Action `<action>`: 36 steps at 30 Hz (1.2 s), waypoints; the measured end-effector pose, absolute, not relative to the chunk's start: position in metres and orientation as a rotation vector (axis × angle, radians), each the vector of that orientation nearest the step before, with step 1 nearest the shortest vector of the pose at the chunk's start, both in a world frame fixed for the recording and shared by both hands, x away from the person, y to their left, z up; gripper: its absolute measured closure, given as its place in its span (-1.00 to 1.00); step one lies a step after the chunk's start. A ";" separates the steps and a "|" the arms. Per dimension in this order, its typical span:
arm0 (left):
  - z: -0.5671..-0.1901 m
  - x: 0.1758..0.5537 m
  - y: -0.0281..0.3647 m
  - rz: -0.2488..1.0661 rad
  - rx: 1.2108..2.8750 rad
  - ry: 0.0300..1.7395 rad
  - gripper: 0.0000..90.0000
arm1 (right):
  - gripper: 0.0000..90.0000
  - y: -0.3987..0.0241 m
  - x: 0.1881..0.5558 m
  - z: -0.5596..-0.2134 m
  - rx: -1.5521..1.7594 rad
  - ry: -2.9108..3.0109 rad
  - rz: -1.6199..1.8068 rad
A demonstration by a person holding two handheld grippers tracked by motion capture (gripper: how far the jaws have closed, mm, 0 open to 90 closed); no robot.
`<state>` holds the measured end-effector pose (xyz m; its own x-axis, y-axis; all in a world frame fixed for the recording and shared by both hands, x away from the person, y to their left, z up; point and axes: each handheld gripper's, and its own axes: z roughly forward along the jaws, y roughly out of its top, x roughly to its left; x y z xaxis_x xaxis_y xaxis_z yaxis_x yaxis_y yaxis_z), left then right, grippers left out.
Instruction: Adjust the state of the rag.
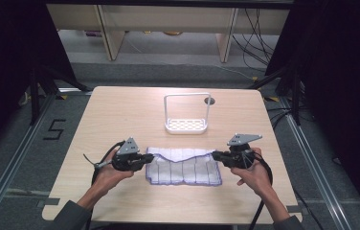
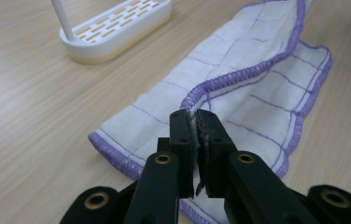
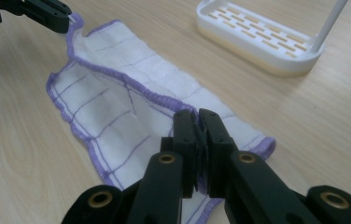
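A white cloth (image 1: 183,167) with purple edging and thin purple grid lines lies folded on the wooden table (image 1: 120,110), its upper layer lifted along the far edge. My left gripper (image 1: 150,157) is shut on the cloth's left corner; in the left gripper view its tips (image 2: 191,116) pinch the purple hem of the cloth (image 2: 239,79). My right gripper (image 1: 215,155) is shut on the opposite corner, and in the right gripper view its tips (image 3: 198,115) clamp the hem of the cloth (image 3: 117,98). The left gripper (image 3: 66,21) also appears at the far corner there.
A white rack (image 1: 186,125) with a slotted base and a tall wire handle stands just beyond the cloth, seen close in both gripper views (image 2: 117,28) (image 3: 257,39). A dark hole (image 1: 209,101) sits in the table behind it. Bare wood surrounds the cloth.
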<state>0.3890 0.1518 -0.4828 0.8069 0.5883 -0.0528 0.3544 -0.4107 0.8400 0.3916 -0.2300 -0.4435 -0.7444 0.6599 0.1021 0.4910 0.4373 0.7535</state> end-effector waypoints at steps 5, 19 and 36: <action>-0.487 0.382 0.152 0.334 2.082 0.658 0.88 | 0.91 -0.231 0.381 -0.457 0.989 2.497 1.190; -0.508 0.359 0.152 0.352 2.168 0.613 0.84 | 0.87 -0.234 0.360 -0.486 0.980 2.553 1.139; -0.494 0.352 0.175 0.298 2.049 0.733 0.05 | 0.12 -0.249 0.345 -0.481 1.159 2.458 1.257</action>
